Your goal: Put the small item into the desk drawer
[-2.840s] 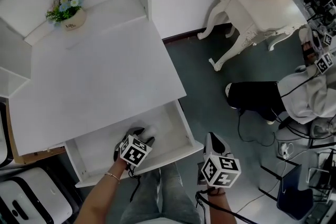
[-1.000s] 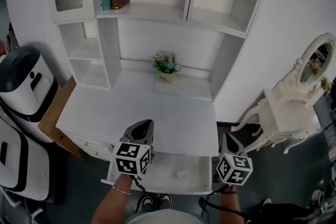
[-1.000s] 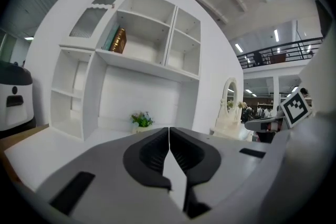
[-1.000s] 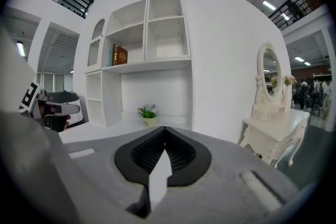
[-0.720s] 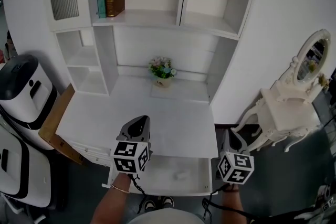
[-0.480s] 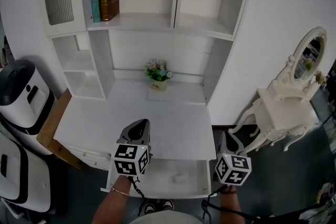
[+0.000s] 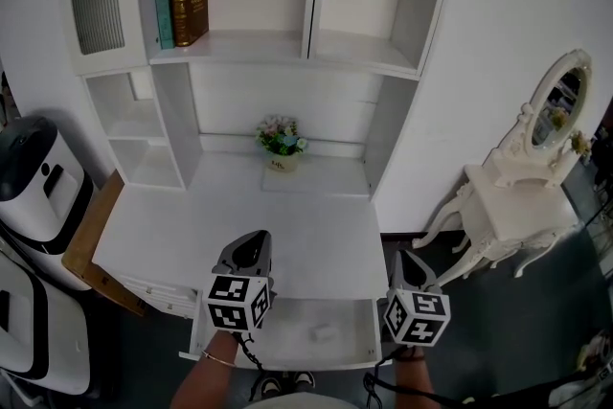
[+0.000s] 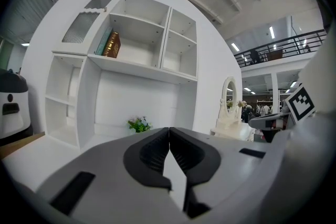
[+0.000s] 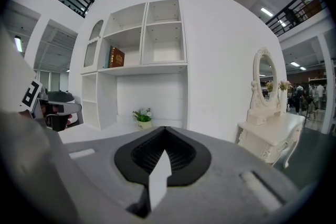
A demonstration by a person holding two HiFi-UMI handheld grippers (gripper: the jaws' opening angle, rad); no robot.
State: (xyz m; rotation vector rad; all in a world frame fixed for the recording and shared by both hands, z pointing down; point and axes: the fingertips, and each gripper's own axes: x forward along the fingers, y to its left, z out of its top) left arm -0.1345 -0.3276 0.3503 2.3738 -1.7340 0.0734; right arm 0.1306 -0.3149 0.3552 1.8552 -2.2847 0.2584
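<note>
Since small item (image 7: 322, 333) lies inside open drawer (image 7: 287, 321), low middle of frame, putting-in part looks done. Left gripper (image 7: 257, 238) and right gripper (image 7: 403, 257) both squeezed tight, nothing between jaws. Both held up over drawer, left and right of item, likely to keep out of way. Item just pale blob, too small to name. Grippers cover drawer corners. Arms cut off at bottom edge.
</note>
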